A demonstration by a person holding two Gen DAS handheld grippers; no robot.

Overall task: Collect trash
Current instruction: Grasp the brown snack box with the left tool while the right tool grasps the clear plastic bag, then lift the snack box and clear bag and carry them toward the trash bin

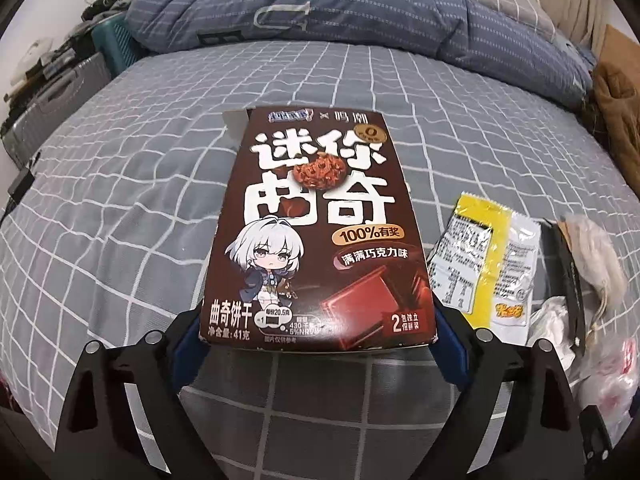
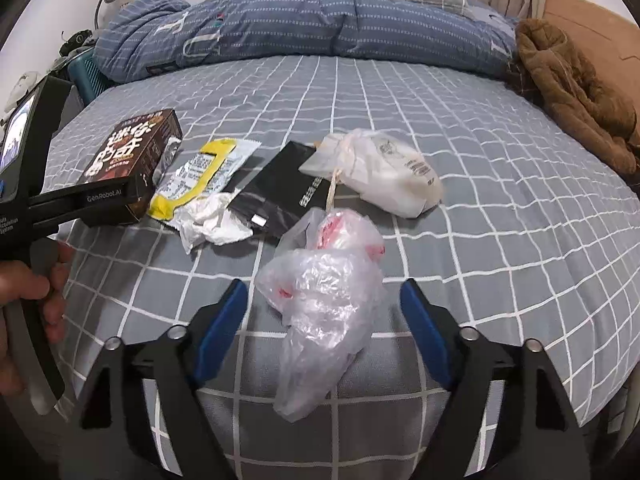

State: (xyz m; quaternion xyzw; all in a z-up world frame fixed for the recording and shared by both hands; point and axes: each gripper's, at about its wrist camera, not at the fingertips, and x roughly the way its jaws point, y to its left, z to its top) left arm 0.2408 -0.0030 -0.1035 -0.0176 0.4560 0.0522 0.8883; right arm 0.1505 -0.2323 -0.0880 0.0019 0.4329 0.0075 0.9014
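Observation:
A brown cookie box [image 1: 320, 232] lies flat on the grey checked bed sheet [image 1: 120, 220]. My left gripper [image 1: 318, 312] has its blue pads [image 1: 188, 336] against both sides of the box's near end, with no gap showing. In the right wrist view the same box [image 2: 132, 156] sits at the left, with the left gripper's arm across it. My right gripper [image 2: 322, 286] stands open around a crumpled clear plastic bag [image 2: 324, 300] with red print. A gap shows on each side of the bag.
Between the box and the bag lie a yellow snack wrapper [image 2: 200, 176], a crumpled tissue [image 2: 212, 220], a black packet [image 2: 280, 192] and a white tied bag [image 2: 384, 172]. A blue duvet [image 2: 300, 28] lies across the back, a brown coat [image 2: 576, 100] at the right. A hand [image 2: 24, 284] grips the left handle.

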